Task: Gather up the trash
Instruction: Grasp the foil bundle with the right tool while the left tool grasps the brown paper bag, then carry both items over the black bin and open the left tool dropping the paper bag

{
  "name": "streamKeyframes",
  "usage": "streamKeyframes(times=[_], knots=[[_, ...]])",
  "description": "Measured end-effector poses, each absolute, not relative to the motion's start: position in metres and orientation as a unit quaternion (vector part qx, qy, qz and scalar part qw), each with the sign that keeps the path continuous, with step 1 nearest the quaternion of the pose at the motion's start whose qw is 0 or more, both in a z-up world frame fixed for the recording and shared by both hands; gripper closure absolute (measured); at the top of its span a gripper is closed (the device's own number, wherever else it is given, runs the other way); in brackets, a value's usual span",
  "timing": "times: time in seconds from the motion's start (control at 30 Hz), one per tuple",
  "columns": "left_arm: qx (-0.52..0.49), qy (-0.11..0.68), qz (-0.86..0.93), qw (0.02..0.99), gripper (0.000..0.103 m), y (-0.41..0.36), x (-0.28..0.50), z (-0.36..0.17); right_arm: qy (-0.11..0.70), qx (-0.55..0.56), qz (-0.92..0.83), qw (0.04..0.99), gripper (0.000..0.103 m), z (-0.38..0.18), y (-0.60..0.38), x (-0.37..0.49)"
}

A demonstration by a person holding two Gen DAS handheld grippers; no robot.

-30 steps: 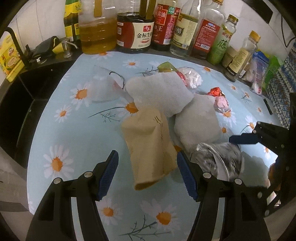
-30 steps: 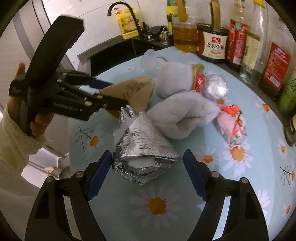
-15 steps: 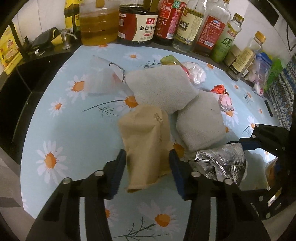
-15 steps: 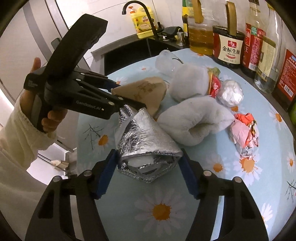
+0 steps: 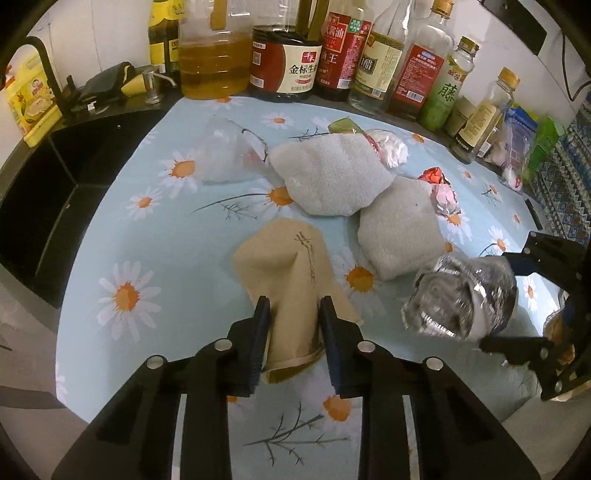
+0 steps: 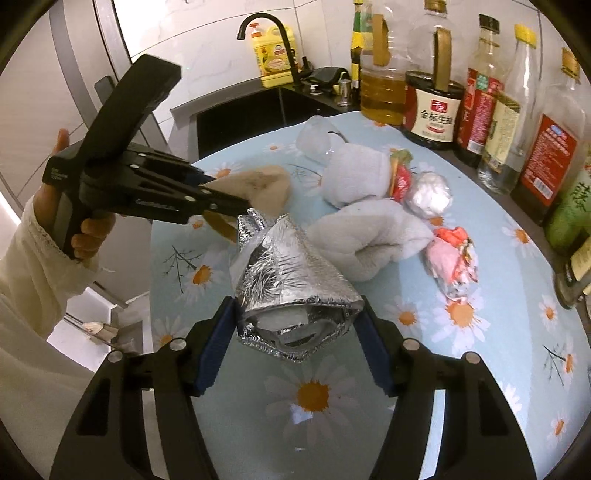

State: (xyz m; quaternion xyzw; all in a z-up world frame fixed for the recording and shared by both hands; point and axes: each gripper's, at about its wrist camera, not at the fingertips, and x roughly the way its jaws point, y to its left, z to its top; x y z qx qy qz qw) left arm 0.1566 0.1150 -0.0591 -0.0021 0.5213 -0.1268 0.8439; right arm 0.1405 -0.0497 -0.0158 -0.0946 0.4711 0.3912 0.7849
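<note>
My left gripper [image 5: 294, 314] is shut on a tan paper bag [image 5: 284, 266], squeezing its near end above the daisy tablecloth [image 5: 147, 236]. My right gripper [image 6: 295, 325] is shut on a crumpled silver foil bag [image 6: 288, 280], held off the cloth; the foil bag also shows in the left wrist view [image 5: 461, 299]. The left gripper with the paper bag [image 6: 258, 184] shows in the right wrist view. More trash lies beyond: a clear plastic bag [image 5: 225, 151], a foil ball [image 6: 430, 194], a red and pink wrapper [image 6: 452, 254].
Two grey-white folded towels [image 5: 332, 173] [image 5: 399, 232] lie mid-table. Oil and sauce bottles [image 5: 284, 55] line the back edge. A black sink [image 5: 44, 192] with a faucet [image 6: 280, 33] is at the left. The table edge drops off near me.
Both grippers have closed, the left on the paper bag and the right on the foil bag. Both bags are now lifted slightly off the cloth.
</note>
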Motion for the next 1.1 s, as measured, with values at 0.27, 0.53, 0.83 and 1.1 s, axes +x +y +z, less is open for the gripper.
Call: streamKeyframes(times=[0.27, 0.53, 0.83, 1.1], knots=[[0.003, 0.512, -0.124, 0.850, 0.080, 0.125, 0.132, -0.054, 0.464, -0.104, 0.383, 0.792, 0.039, -0.007, -0.044, 0.123], [0.003, 0.515, -0.108, 0.850, 0.080, 0.137, 0.107, -0.053, 0.460, -0.112, 0.383, 0.793, 0.039, 0.000, -0.035, 0.103], [0.000, 0.510, -0.095, 0.855, 0.080, 0.157, 0.068, -0.049, 0.455, -0.128, 0.390, 0.790, 0.038, 0.005, -0.014, 0.075], [-0.010, 0.504, -0.080, 0.860, 0.080, 0.175, 0.033, -0.046, 0.446, -0.146, 0.412, 0.781, 0.038, 0.009, 0.008, 0.049]])
